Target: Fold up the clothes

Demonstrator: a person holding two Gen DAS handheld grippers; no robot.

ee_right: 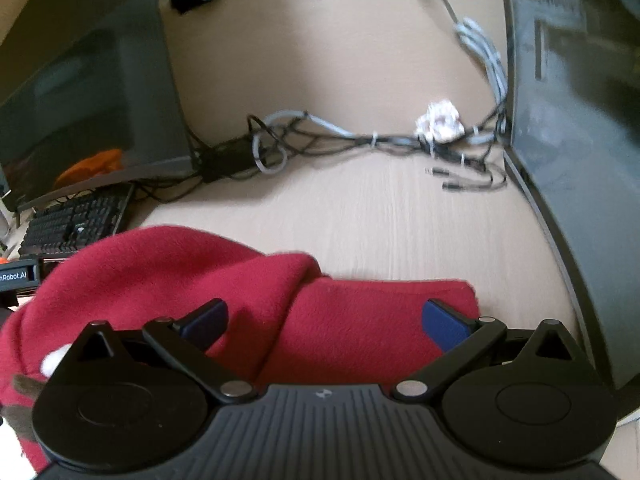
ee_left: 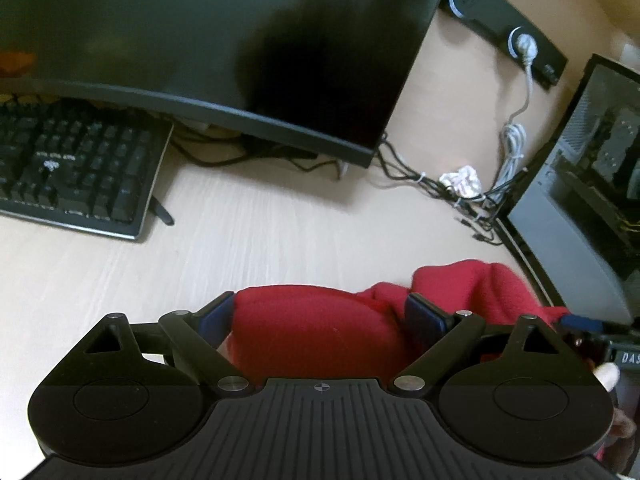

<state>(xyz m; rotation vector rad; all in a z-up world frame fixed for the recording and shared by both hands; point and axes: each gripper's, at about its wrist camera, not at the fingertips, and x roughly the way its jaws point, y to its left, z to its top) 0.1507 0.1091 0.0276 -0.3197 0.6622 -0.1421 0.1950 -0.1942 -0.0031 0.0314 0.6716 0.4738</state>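
Observation:
A red fleece garment (ee_left: 320, 332) lies bunched on the light wooden desk (ee_left: 260, 240). My left gripper (ee_left: 320, 314) hangs just over it, open wide, its blue pads (ee_left: 424, 316) flanking a smooth rounded fold. In the right wrist view the same garment (ee_right: 360, 320) shows a raised hump on the left and a flatter folded layer on the right. My right gripper (ee_right: 326, 318) is open above it, one pad (ee_right: 444, 320) near the cloth's right edge. No pad visibly presses the cloth. Part of the right gripper (ee_left: 580, 322) shows at the garment's right end.
A dark monitor (ee_left: 200, 40) and black keyboard (ee_left: 72, 168) stand behind on the left. A computer case (ee_left: 580, 200) stands at the right, close to the garment. Tangled cables (ee_right: 360, 140) and crumpled paper (ee_right: 438, 120) lie at the back. Bare desk lies beyond the cloth.

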